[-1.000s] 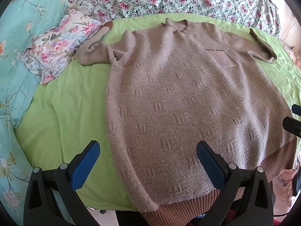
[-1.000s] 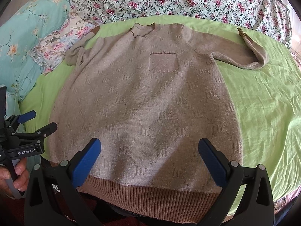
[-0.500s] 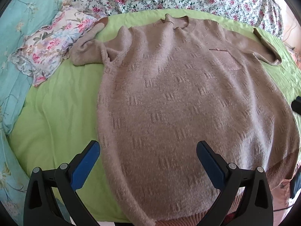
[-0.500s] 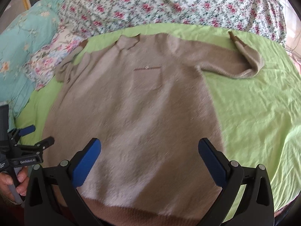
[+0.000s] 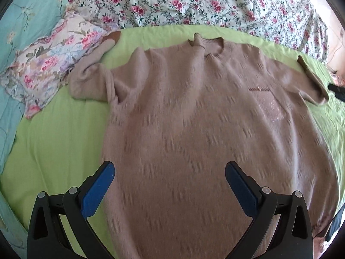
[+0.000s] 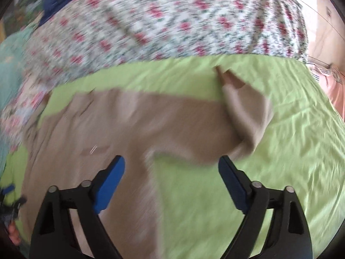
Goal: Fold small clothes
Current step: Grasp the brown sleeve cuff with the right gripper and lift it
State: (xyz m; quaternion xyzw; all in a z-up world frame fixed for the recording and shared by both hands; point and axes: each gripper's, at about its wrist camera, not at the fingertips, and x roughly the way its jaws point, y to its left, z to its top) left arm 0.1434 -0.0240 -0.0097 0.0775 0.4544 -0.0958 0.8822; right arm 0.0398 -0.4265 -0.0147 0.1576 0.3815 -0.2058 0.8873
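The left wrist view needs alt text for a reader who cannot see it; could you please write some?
A beige sweater lies flat, front up, on a green sheet, its left sleeve bunched near a floral pillow. The open left gripper hangs over its lower part.

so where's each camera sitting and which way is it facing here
Left wrist: on the left gripper, looking down over the brown sweater's body toward the floral quilt; its own two open fingers show.
Right wrist: on the right gripper, aimed at the sweater's sleeve on the green sheet; its fingers are closing with nothing between them, and a fingertip shows at the lower left edge.
Shared: sweater, sheet, quilt.
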